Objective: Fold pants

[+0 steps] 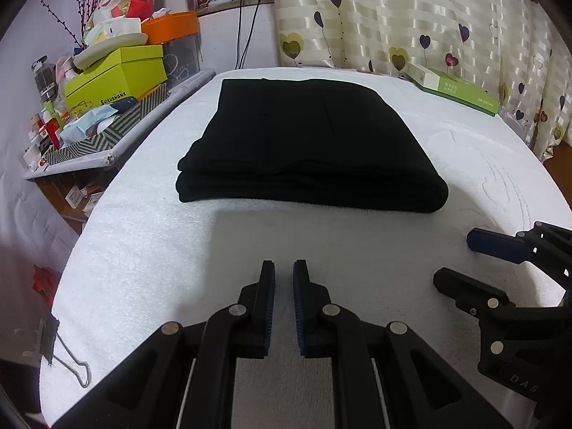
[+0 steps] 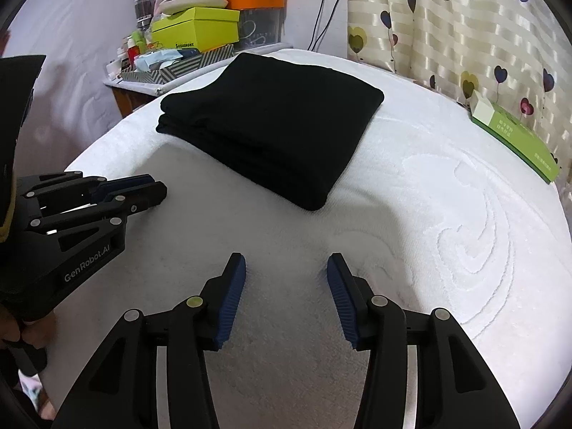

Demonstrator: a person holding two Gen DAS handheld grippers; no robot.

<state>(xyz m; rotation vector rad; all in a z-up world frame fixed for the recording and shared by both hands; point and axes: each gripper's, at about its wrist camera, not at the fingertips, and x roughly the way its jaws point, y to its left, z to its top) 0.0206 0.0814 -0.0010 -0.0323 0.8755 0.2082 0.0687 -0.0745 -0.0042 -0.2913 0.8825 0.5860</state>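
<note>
The black pants (image 1: 307,143) lie folded into a thick rectangle on the white towel-covered table (image 1: 150,250), several layers showing at the near edge. My left gripper (image 1: 284,268) hovers over bare towel in front of that edge, its jaws nearly together with nothing between them. To the right, my right gripper (image 1: 455,261) is open and empty. In the right wrist view the pants (image 2: 279,125) sit ahead and to the left, the right gripper (image 2: 286,262) stands wide apart over the towel, and the left gripper (image 2: 157,187) reaches in from the left, clear of the cloth.
A cluttered side shelf (image 1: 89,143) with a lime-green box (image 1: 118,75) and an orange bin (image 1: 171,26) borders the table's left. A green flat box (image 1: 454,89) lies at the far right by the heart-print curtain (image 1: 411,18). A binder clip (image 1: 57,343) grips the towel's near-left edge.
</note>
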